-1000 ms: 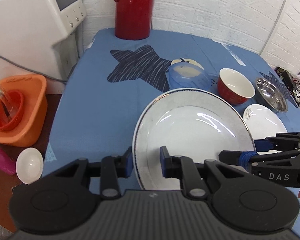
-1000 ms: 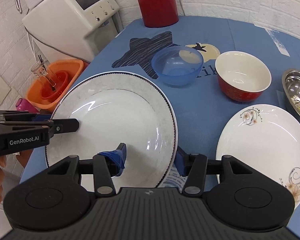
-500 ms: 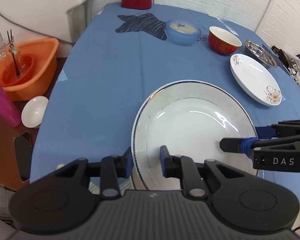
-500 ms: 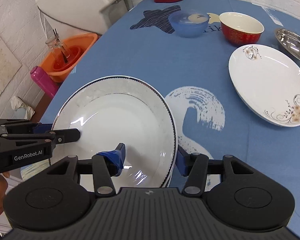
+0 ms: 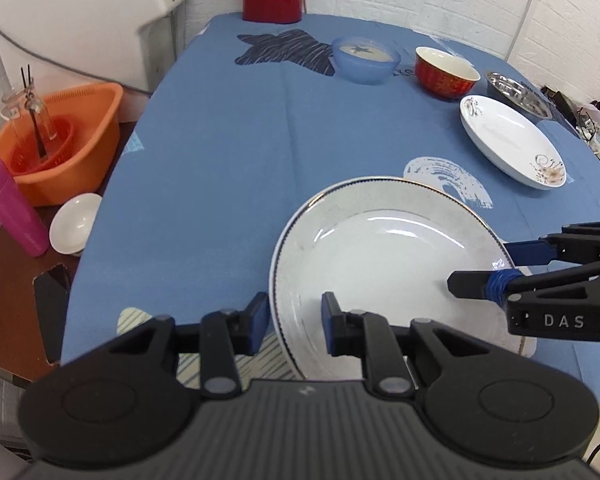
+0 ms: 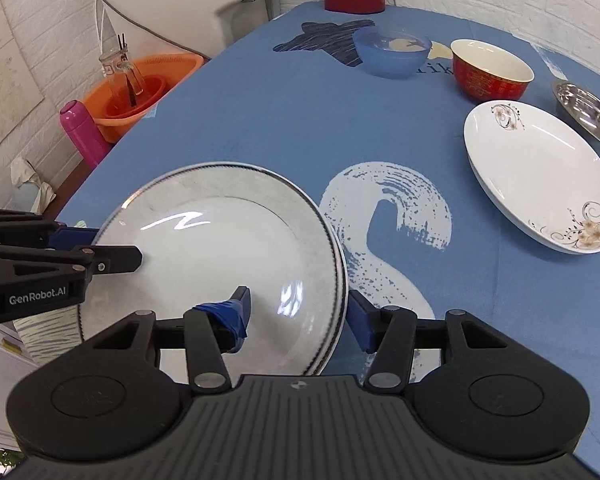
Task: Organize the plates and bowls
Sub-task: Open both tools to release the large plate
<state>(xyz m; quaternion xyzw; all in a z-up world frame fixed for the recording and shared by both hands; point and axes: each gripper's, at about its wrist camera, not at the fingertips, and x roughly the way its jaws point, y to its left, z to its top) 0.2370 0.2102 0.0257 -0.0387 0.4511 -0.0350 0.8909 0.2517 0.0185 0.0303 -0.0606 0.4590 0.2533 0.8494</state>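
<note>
Your left gripper (image 5: 294,318): fingers straddle near-left rim of large white plate (image 5: 384,256), one pad under, one over, pinching it. Your right gripper (image 6: 298,316) pinches opposite rim same way. Two-sided hold likely keeps wide plate level. Plate sits low over near edge of blue tablecloth (image 5: 228,152); contact with cloth unclear. Floral plate (image 6: 540,176), red bowl (image 6: 490,70), blue bowl (image 6: 392,54) wait farther back. Readable: "DAS" on right gripper, "GenRobot.AI" on left.

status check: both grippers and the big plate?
Left gripper and right gripper straddle opposite rims of the big plate. Plate near table edge. Floral plate well clear.
</note>
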